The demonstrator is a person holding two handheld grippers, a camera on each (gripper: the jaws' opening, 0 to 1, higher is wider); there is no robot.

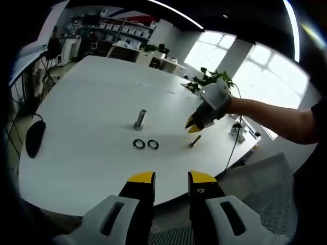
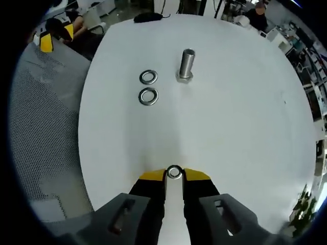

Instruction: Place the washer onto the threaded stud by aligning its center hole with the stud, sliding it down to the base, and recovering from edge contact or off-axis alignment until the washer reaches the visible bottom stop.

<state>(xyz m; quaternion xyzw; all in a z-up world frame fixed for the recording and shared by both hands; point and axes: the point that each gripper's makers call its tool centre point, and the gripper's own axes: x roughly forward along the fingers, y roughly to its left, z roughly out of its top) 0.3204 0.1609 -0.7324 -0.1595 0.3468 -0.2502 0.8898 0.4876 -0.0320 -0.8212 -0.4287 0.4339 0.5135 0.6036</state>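
The threaded stud stands upright on its hex base in the middle of the white table. Two loose washers lie side by side just in front of it. In the right gripper view the stud is ahead and both washers are to its left. My right gripper is shut on a third washer, held at the jaw tips well short of the stud. A gloved hand holds that gripper right of the stud. My left gripper stands open over the table's near edge, with nothing between its jaws.
A small metal bolt-like piece lies under the right gripper. A black mouse sits at the table's left end, and a cable and a plant are at the right end. A grey mesh chair is beside the table.
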